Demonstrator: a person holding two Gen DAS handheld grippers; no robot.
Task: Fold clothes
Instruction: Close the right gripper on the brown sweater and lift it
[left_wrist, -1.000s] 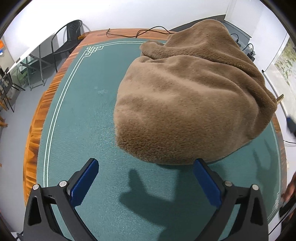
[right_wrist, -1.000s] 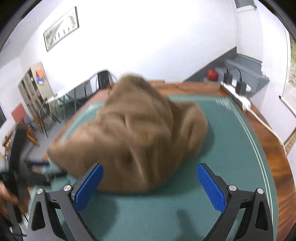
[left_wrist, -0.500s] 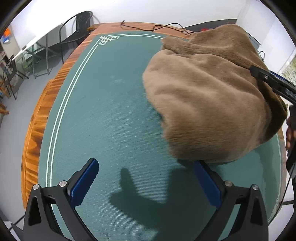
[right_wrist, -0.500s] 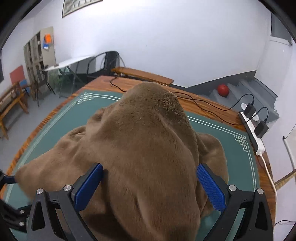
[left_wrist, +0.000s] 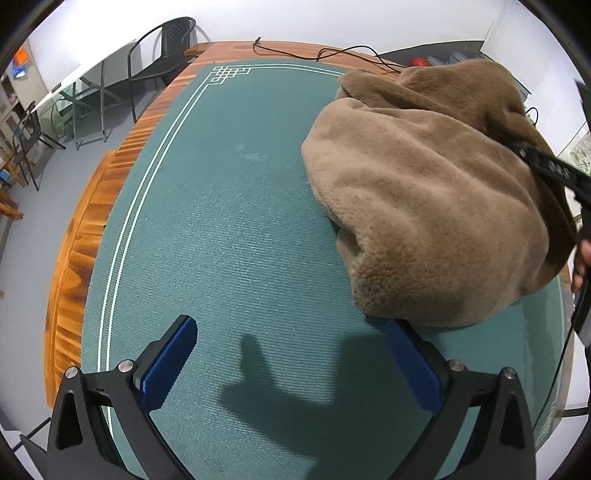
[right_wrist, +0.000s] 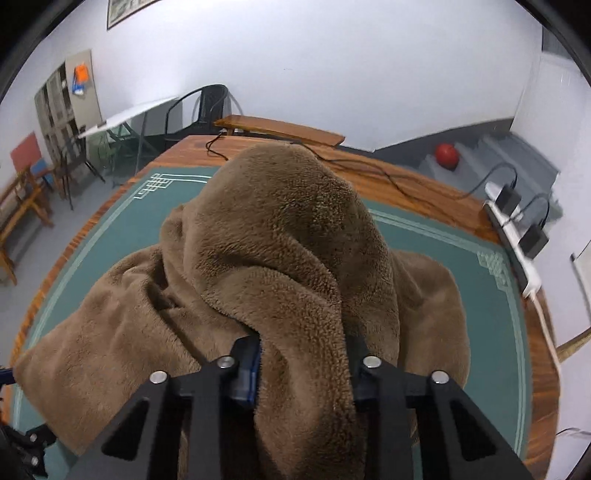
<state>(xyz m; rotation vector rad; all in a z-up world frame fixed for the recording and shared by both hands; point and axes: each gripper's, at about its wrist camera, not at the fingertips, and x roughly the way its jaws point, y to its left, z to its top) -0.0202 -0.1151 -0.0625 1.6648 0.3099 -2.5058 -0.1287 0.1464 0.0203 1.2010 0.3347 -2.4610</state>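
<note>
A bulky brown fleece garment (left_wrist: 424, 206) lies heaped on the right half of the green mat (left_wrist: 221, 240). My left gripper (left_wrist: 291, 332) hangs open over bare mat, and its right fingertip (left_wrist: 391, 328) reaches the garment's near edge. In the right wrist view the garment (right_wrist: 288, 258) rises in a tall fold. My right gripper (right_wrist: 306, 354) is closing, and its blue pads pinch that thick fold. The right gripper's black frame (left_wrist: 554, 170) also shows at the far side of the heap, with a person's hand (left_wrist: 581, 258) beside it.
The mat covers a wooden table (left_wrist: 85, 236). Black cables (left_wrist: 332, 55) run along the far edge. A white power strip (right_wrist: 513, 236) with plugs lies at the right edge. Chairs (left_wrist: 162, 48) and a glass table stand beyond the far left corner.
The right gripper came over the garment and its jaws closed from wide apart onto a fold. In the left wrist view the heap has shifted to the right, and the left gripper stays open.
</note>
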